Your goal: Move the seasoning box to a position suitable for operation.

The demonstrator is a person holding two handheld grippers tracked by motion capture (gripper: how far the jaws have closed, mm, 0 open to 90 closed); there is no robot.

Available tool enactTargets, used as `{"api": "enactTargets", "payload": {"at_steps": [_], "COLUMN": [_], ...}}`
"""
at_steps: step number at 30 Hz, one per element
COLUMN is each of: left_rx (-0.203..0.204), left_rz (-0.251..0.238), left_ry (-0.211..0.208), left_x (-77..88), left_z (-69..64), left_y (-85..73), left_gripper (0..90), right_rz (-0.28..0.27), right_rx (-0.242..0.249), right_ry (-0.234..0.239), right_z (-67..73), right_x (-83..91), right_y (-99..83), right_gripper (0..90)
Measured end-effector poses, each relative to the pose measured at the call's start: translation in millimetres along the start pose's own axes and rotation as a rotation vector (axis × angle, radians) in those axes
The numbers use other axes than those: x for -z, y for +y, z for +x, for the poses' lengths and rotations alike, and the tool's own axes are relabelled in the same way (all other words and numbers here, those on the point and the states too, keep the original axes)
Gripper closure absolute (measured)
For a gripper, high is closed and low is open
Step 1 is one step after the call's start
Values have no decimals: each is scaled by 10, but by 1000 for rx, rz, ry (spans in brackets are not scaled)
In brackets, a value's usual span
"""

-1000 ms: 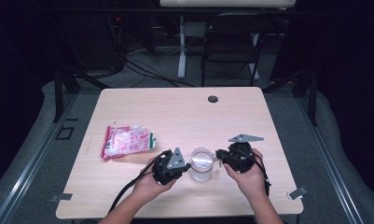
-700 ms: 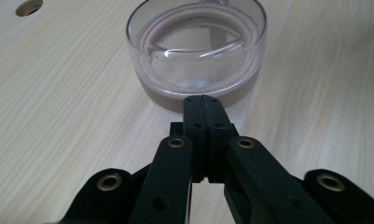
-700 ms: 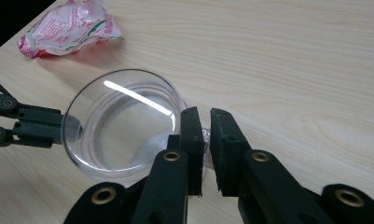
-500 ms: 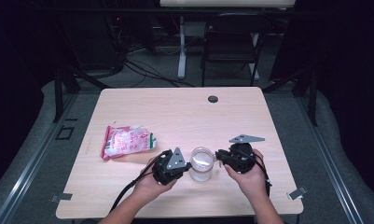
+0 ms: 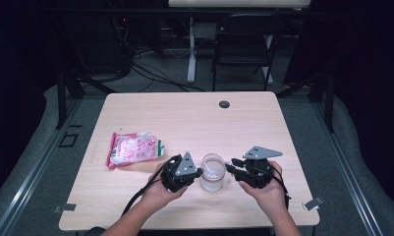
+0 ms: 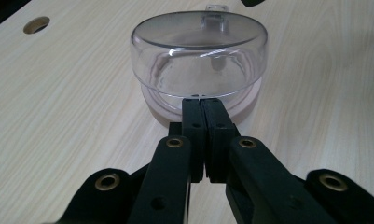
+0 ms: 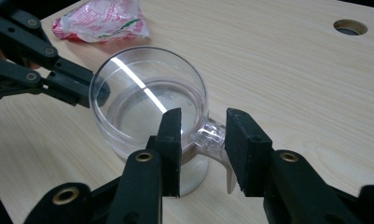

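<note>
Print on the snack packet (image 5: 133,149) is too small to read.

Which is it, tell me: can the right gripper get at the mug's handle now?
Probably yes. The right gripper has just been opening, and the clear mug's handle sits between its parted jaws with nothing in the way.

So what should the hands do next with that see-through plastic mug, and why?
Probably draw the right gripper back from the clear plastic mug's handle. Its jaws have just been opening and now stand apart on either side of the handle without pressing it, so it looks released. The left gripper, jaws closed on the clear plastic mug's rim, holds it steady on the pale wooden table.
</note>
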State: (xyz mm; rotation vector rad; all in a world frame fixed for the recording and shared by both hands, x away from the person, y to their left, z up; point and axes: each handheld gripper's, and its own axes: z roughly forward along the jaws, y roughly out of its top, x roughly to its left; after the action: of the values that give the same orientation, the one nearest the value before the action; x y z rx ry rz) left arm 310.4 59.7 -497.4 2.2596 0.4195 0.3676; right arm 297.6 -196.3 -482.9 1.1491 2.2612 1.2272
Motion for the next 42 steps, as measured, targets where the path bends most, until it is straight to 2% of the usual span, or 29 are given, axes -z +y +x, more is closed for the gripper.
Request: {"api": "enactTargets", "payload": {"at_steps": [2, 6, 9, 17, 21, 25, 29, 33, 40, 42], "left_rx": [-2, -7, -6, -12, -8, 3, -2, -13, -33, -31], "left_rz": [-2, -11, -20, -29, -40, -55, -56, -48, 8, -1], "left_ry": [-4, -3, -5, -10, -18, -16, -7, 6, 44, 50], "left_x": [-3, -4, -5, -8, 9, 21, 18, -6, -80, -94], "left_z": [5, 8, 11, -2, 1, 4, -3, -1, 8, 8], "left_y": [15, 43, 60, 111, 136, 146, 147, 141, 108, 90], "left_gripper": [891, 890, 891, 882, 853, 809, 769, 719, 658, 655], "right_rz": [8, 14, 33, 64, 58, 64, 56, 43, 35, 30], "right_rx": [0, -16, -16, 78, 153, 233, 274, 272, 252, 247], "right_ry": [23, 14, 34, 8, -2, -29, -73, -80, -70, -67], "right_z": [0, 2, 12, 141, 241, 357, 409, 410, 386, 377], "right_x": [12, 25, 29, 39, 24, -23, -71, -77, -62, -55], "right_y": [-15, -53, -74, -112, -97, -86, -82, -77, -75, -74], "right_gripper": [670, 695, 696, 585, 525, 499, 478, 496, 507, 510]}}
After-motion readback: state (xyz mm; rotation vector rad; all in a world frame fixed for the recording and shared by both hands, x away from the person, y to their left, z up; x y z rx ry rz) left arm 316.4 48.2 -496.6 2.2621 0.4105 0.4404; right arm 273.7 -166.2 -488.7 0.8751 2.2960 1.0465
